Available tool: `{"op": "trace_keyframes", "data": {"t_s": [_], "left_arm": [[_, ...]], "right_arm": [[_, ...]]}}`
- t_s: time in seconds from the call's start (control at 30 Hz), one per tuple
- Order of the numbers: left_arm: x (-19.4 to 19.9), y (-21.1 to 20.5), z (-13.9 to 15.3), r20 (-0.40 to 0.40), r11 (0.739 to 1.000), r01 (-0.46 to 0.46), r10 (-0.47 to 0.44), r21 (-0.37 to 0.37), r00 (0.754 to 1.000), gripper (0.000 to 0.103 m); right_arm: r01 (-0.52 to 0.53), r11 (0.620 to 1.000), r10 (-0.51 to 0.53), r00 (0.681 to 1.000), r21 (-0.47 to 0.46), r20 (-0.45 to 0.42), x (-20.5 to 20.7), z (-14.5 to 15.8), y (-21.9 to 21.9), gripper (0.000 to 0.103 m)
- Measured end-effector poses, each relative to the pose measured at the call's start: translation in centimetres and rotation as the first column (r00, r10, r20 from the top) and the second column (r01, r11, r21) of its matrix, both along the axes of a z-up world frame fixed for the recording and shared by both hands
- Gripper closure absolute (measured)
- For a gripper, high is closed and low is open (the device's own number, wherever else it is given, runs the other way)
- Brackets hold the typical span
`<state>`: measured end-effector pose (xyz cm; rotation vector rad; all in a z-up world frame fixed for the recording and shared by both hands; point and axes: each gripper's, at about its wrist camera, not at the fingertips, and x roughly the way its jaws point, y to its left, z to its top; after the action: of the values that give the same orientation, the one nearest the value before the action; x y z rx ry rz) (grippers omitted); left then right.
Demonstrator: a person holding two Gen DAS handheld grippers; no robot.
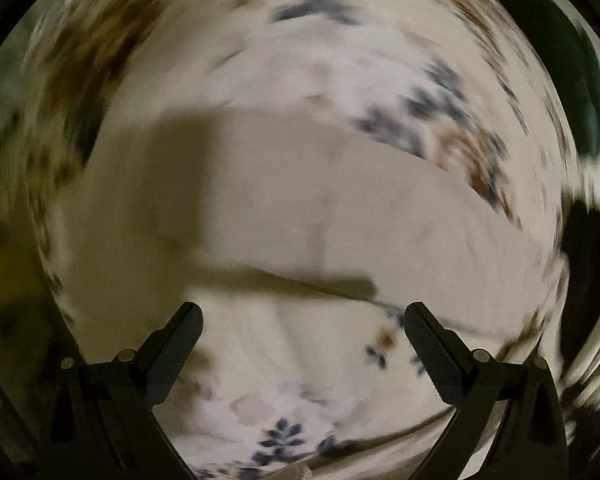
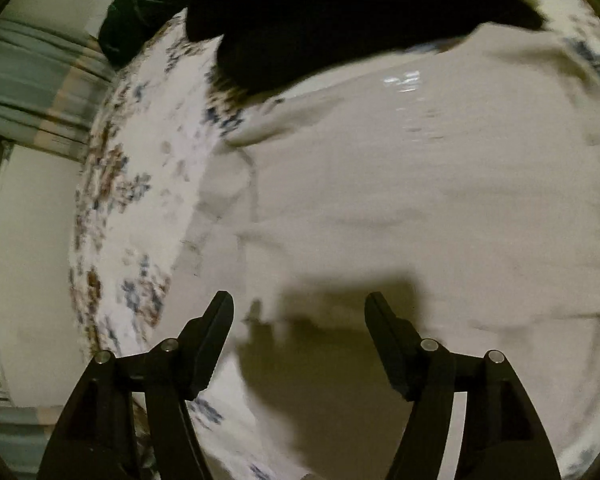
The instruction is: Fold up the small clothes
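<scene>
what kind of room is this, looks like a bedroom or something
Probably a bedroom: the work surface is a floral sheet spread like a bed cover, a beige garment lies flat on it with a black garment behind, and a wall stands close beside.

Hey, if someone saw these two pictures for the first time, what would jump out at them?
A plain beige garment fills the middle of both views, spread over a white floral-print sheet. A black piece of clothing lies at its far edge in the right view. Both tools, left and right, stand open with nothing between their fingers.
</scene>
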<state>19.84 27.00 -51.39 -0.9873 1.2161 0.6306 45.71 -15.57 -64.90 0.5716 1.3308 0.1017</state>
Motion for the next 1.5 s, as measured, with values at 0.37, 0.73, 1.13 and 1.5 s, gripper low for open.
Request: {"op": "trace_keyframes", "data": {"t_s": [0.37,0.73,1.13,1.5], "left_arm": [[-4.8,5.7,-3.9,0.146,0.905,-0.419,0.425,-0.068,0.894,0.079],[4.2,0.2,8.5,0.295,0.930,-0.134,0.029,0.341,0.955,0.096],[16.1,-27.5,16.5,0.316,0.720,0.487,-0.670,0.494,0.672,0.096],[16.6,-50.4,5.8,0.091,0.339,0.856,-0.939,0.389,0.331,0.092]], "right_arm": [[0.017,0.997,-0.023,0.997,-0.080,-0.073,-3.2,0.2,-2.3,0.032],[0.087,0.993,-0.088,0.996,-0.085,-0.012,-5.7,1.3,-6.1,0.033],[0.224,0.968,-0.223,0.975,-0.112,0.019,-9.5,2.5,-20.6,0.033],[0.348,0.925,-0.353,0.936,-0.151,-0.006,-13.8,1.4,-34.1,0.032]]}}
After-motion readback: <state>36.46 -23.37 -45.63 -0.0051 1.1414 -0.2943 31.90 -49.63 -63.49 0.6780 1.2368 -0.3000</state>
